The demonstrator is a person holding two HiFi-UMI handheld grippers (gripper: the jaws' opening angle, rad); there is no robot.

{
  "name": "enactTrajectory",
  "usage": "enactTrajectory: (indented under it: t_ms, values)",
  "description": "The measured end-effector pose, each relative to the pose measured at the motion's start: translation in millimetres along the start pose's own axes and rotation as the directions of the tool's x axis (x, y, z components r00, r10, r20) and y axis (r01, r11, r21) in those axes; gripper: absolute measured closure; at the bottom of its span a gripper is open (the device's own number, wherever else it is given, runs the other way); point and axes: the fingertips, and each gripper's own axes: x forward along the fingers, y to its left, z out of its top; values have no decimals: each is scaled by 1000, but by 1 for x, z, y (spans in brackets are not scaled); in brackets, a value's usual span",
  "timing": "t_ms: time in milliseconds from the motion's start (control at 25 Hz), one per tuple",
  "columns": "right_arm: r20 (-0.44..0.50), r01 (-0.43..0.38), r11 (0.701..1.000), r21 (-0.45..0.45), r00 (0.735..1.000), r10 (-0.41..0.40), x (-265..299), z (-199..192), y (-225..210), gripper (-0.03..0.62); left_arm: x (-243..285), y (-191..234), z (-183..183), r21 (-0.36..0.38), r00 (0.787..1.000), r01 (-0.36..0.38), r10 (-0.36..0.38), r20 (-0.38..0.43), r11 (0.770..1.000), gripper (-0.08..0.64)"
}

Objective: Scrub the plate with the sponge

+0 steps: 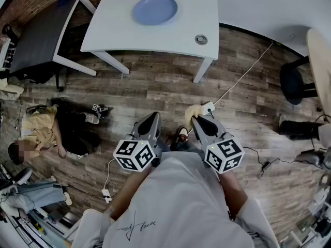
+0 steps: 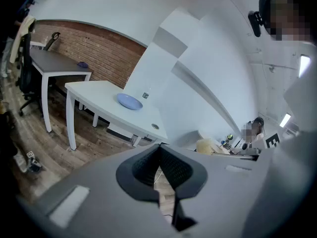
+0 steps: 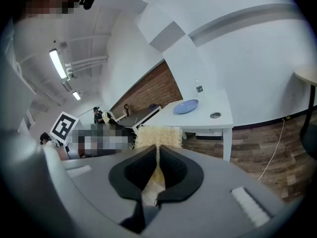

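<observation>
A light blue plate (image 1: 154, 9) lies on the white table (image 1: 119, 32) far ahead of me, also seen as the plate (image 2: 129, 101) and the plate (image 3: 185, 106) in the two gripper views. My right gripper (image 1: 195, 119) is shut on a pale yellow sponge (image 3: 157, 137); the sponge (image 1: 192, 111) sticks out past its jaws. My left gripper (image 1: 151, 119) is shut with nothing between its jaws (image 2: 159, 148). Both grippers hang over the wooden floor, well short of the table.
A small round metal object (image 1: 201, 39) lies near the table's right corner. A dark table (image 1: 39, 35) stands to the left. A person (image 1: 41, 133) sits on the floor at left. A white cable (image 1: 243, 76) runs across the floor; a chair (image 1: 297, 81) stands at right.
</observation>
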Motion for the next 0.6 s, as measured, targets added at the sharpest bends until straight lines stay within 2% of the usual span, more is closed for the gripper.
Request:
enactTrajectory:
  t_ms: [280, 400, 600]
  values:
    - [24, -19, 1000, 11, 1000, 19, -1, 5, -10, 572, 2, -8, 7, 63, 1000, -4, 2, 24, 998, 557]
    - [32, -56, 998, 38, 998, 55, -9, -2, -7, 572, -7, -10, -1, 65, 1000, -18, 17, 20, 998, 557]
    - [27, -41, 998, 37, 999, 40, -9, 2, -12, 572, -16, -10, 12, 77, 998, -39, 36, 46, 996, 557]
